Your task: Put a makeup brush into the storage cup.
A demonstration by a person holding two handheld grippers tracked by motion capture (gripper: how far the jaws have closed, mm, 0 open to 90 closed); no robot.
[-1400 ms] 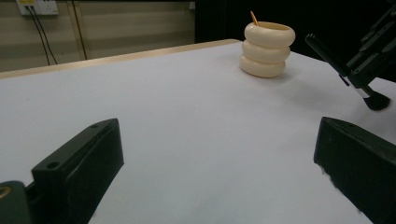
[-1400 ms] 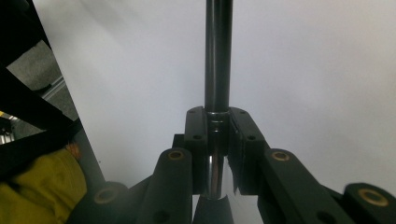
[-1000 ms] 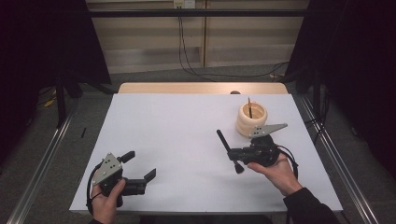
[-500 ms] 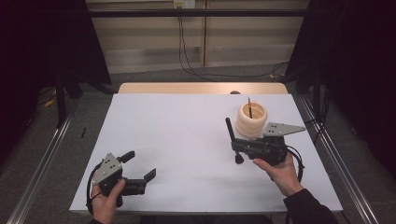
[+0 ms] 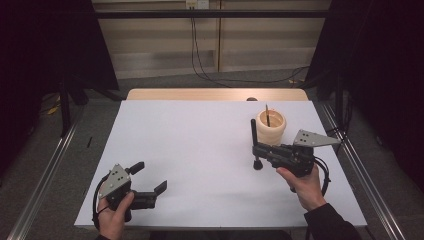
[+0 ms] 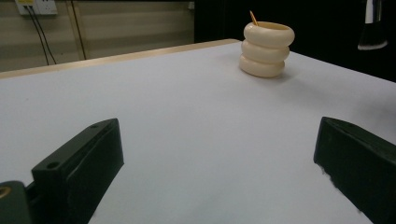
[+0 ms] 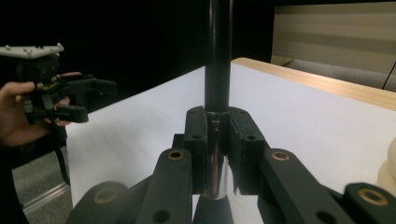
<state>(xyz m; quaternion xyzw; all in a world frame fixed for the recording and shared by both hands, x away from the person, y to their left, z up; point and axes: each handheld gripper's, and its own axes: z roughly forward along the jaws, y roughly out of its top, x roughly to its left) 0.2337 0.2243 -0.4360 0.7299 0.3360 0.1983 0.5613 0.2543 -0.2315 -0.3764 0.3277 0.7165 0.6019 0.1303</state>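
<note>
No readable text, label, brand, number or sign anywhere.
</note>
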